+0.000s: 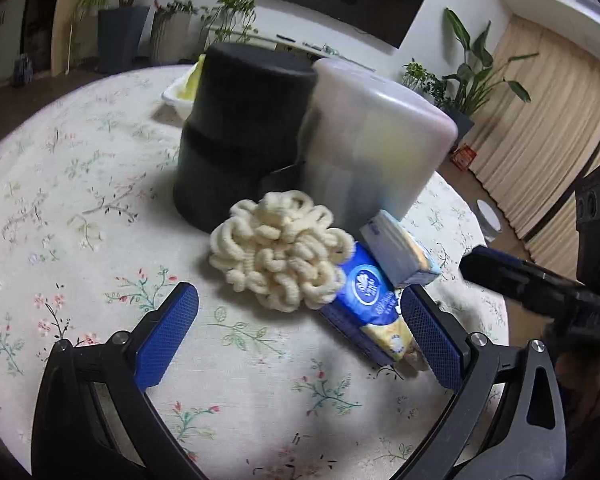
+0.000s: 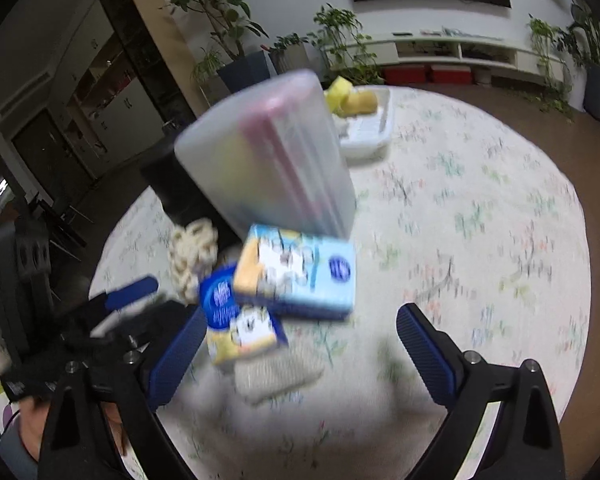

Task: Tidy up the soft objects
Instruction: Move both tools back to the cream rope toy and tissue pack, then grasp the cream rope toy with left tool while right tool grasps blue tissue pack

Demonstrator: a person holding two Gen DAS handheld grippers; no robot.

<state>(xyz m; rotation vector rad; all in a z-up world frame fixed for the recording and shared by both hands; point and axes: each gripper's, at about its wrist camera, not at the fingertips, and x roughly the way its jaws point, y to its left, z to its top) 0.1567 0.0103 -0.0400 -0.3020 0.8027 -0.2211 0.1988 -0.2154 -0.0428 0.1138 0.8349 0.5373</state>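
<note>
A cream, loopy chenille pad (image 1: 280, 252) lies on the flowered tablecloth (image 1: 80, 200), just beyond my left gripper (image 1: 300, 304). That gripper is open with nothing between its blue pads. A dark blue tissue pack (image 1: 364, 292) lies beside its right finger, and a light blue pack (image 1: 404, 252) leans on top. In the blurred right wrist view, my right gripper (image 2: 302, 320) is open and hovers near the light blue pack (image 2: 300, 276), the dark blue pack (image 2: 236, 320) and a grey-beige cloth (image 2: 276, 376). The chenille pad (image 2: 192, 256) sits to their left.
A black cylindrical container (image 1: 240, 132) and a translucent box (image 1: 372, 140) stand right behind the soft items. A white tray (image 2: 364, 136) with yellow sponges sits at the far side of the table. The other gripper (image 1: 520, 280) reaches in from the right.
</note>
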